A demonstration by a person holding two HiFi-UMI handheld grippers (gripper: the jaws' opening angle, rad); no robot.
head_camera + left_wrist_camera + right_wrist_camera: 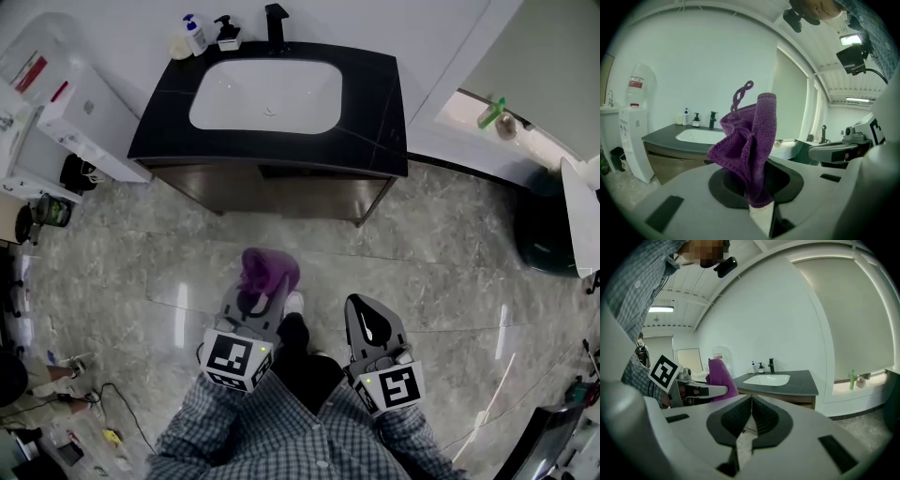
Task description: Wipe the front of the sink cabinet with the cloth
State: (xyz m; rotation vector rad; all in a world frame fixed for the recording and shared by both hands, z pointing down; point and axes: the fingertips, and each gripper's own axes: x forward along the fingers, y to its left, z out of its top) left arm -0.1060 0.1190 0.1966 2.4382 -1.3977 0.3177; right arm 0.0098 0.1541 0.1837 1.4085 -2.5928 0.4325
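Cloth (750, 140) sits bunched up, clamped in the left gripper (260, 298), well short of the sink cabinet (281, 192); right gripper (364, 314) is pinched closed on nothing. Soap bottles (195, 36) stand behind the basin (225, 98).

Tally by kind
One sink cabinet (281, 192); on it two pump bottles (194, 36) (228, 34), one faucet (276, 21); one cloth (269, 268); two tools (249, 313) (367, 323).

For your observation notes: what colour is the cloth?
Purple cloth, clearest in the left gripper view.
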